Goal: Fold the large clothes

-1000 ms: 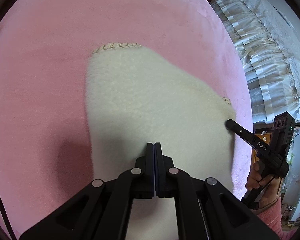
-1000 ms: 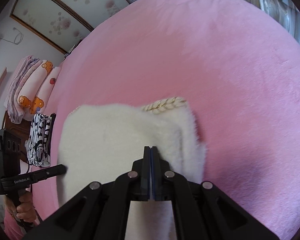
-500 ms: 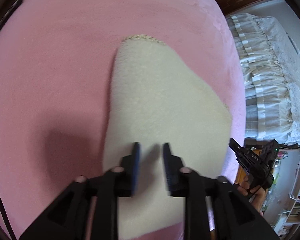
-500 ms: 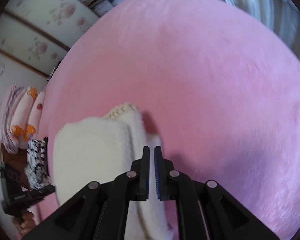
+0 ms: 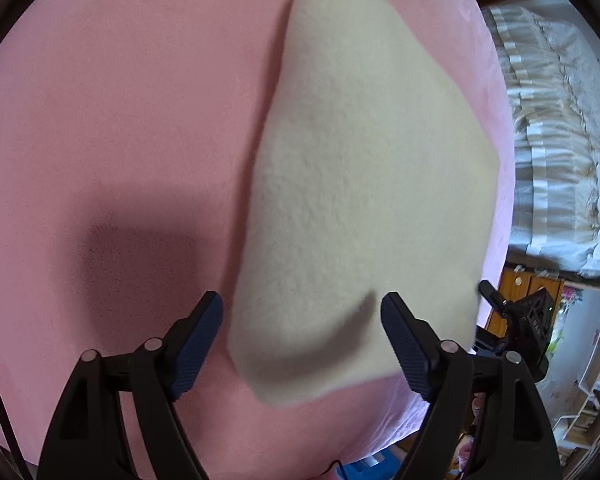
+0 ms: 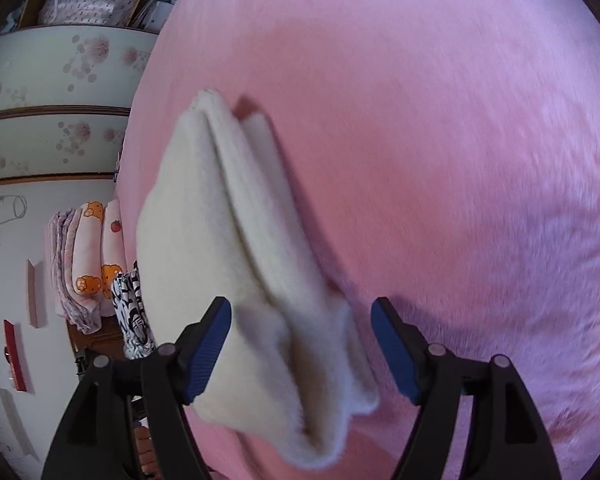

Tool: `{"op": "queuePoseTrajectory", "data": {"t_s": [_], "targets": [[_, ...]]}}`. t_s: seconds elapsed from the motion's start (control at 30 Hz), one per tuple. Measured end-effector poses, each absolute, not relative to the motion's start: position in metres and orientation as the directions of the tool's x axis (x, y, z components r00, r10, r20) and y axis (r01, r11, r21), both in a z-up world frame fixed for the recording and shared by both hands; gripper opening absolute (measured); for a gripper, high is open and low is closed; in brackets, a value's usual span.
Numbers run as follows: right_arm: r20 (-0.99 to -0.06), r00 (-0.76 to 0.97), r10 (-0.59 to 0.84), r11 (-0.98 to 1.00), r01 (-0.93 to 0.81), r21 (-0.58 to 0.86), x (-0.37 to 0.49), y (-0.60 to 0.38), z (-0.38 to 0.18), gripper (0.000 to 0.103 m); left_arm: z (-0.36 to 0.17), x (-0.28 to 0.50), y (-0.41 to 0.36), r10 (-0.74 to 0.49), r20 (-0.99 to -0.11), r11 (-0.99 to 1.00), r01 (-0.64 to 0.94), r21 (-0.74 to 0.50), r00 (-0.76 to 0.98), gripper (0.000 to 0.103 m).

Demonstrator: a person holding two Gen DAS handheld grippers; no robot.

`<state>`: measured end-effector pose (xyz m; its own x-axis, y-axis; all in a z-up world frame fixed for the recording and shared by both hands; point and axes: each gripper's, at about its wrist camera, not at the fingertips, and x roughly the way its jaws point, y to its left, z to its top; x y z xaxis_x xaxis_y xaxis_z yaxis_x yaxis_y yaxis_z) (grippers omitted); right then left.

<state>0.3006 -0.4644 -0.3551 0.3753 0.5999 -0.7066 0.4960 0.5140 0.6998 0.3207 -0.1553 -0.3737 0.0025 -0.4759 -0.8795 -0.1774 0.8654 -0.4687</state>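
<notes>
A cream fleece garment [image 5: 364, 168] lies folded flat on the pink plush bed cover [image 5: 120, 100]. My left gripper [image 5: 302, 336] is wide open over its near corner, jaws apart and empty. In the right wrist view the same garment [image 6: 228, 248] shows as a stack of several folded layers on the pink cover [image 6: 440, 140]. My right gripper [image 6: 302, 340] is wide open, its jaws either side of the stack's near end, not touching it. The right gripper's body [image 5: 528, 320] shows at the bed's right edge in the left wrist view.
A frilled white bedspread [image 5: 560, 140] lies right of the bed. Shelves [image 5: 596, 392] stand lower right. In the right wrist view folded blankets [image 6: 88, 256] and a black-and-white cloth [image 6: 134, 312] sit left of the bed, below flowered panels [image 6: 60, 92].
Both grippers were shut on the garment a second ago. Both have opened wide, let it go and drawn back. The garment now rests on the bed.
</notes>
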Motion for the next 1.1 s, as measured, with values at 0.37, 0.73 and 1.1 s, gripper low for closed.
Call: {"op": "queuePoseTrajectory", "data": {"t_s": [0.37, 0.73, 1.1], "targets": [[-0.594, 0.291, 0.75, 0.449, 0.436, 0.78, 0.324, -0.437, -0.4, 0.095, -0.392, 0.333, -0.177, -0.457, -0.889, 0.883, -0.13, -0.451, -0.017, 0.088], [-0.572, 0.131, 0.81, 0.494, 0.374, 0.785, 0.359, -0.422, -0.411, 0.1, -0.416, 0.344, -0.182, -0.52, -0.854, 0.848, -0.134, -0.512, -0.025, 0.096], [-0.571, 0.121, 0.812, 0.499, 0.364, 0.786, 0.358, -0.426, -0.419, 0.093, -0.434, 0.364, -0.197, -0.544, -0.839, 0.832, -0.136, -0.538, -0.003, 0.098]]}}
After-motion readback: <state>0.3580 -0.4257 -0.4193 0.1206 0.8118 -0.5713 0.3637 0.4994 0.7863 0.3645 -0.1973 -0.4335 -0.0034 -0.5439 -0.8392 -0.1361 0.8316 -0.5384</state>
